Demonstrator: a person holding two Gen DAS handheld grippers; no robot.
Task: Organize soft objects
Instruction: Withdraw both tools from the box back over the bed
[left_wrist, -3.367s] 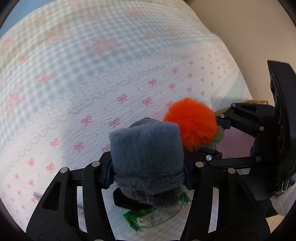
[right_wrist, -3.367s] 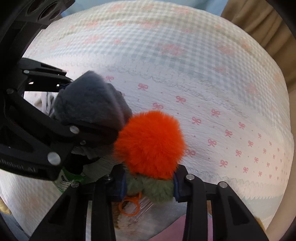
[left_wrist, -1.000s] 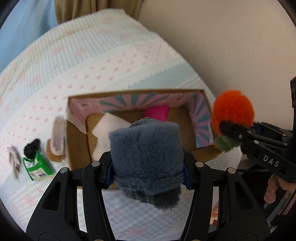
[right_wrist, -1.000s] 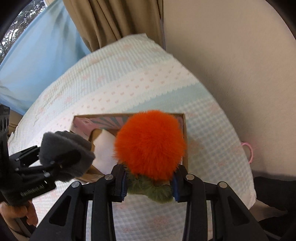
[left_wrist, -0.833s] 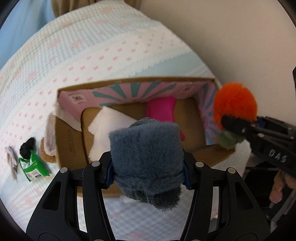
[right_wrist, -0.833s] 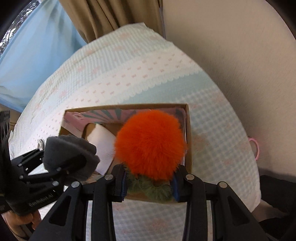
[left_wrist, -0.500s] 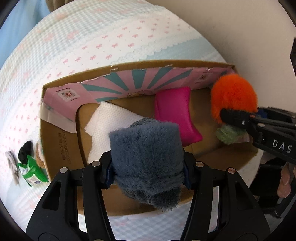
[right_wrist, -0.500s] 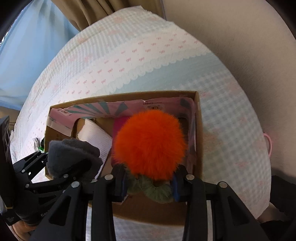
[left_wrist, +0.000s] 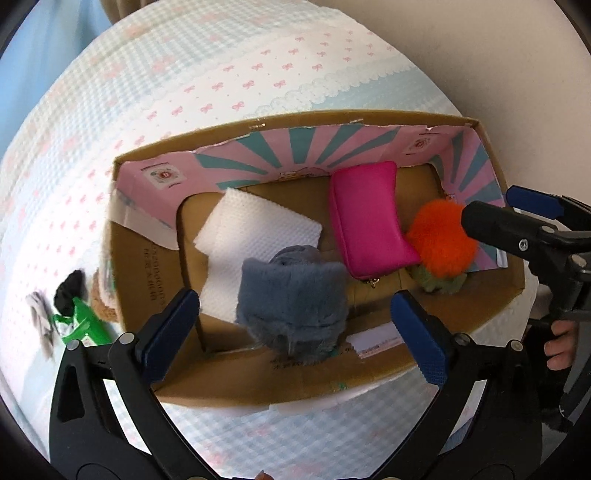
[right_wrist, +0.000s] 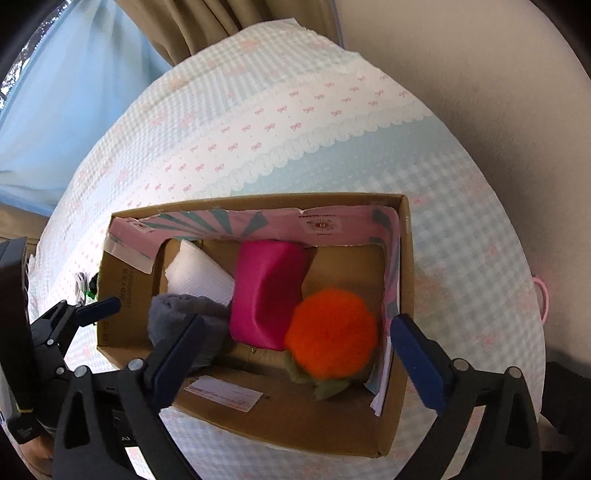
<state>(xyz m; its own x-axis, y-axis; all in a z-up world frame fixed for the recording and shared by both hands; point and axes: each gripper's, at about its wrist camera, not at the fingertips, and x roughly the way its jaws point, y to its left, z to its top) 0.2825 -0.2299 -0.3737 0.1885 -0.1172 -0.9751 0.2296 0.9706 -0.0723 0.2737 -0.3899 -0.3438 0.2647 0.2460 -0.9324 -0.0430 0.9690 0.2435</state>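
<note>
An open cardboard box (left_wrist: 369, 380) (right_wrist: 288, 417) with a pink and teal lining sits on the bed. Inside lie a white cloth (left_wrist: 255, 236) (right_wrist: 199, 277), a magenta pouch (left_wrist: 369, 218) (right_wrist: 269, 288), a grey-blue fluffy item (left_wrist: 295, 295) (right_wrist: 173, 314) and an orange pom-pom with a green base (left_wrist: 439, 240) (right_wrist: 332, 339). My left gripper (left_wrist: 295, 332) is open above the grey-blue item, which is free of its pads. My right gripper (right_wrist: 299, 358) is open above the orange pom-pom at the box's right end.
A green packet (left_wrist: 79, 325), a black item (left_wrist: 68, 291) and a tan item lie on the bedspread left of the box. A pink ring (right_wrist: 541, 295) lies on the bed's right edge. A wall runs along the right; curtains (right_wrist: 207, 26) hang at the far end.
Both grippers have opened and let go. The grey-blue fluffy item and the orange pom-pom have dropped into the box. Both grippers moved down closer to the box.
</note>
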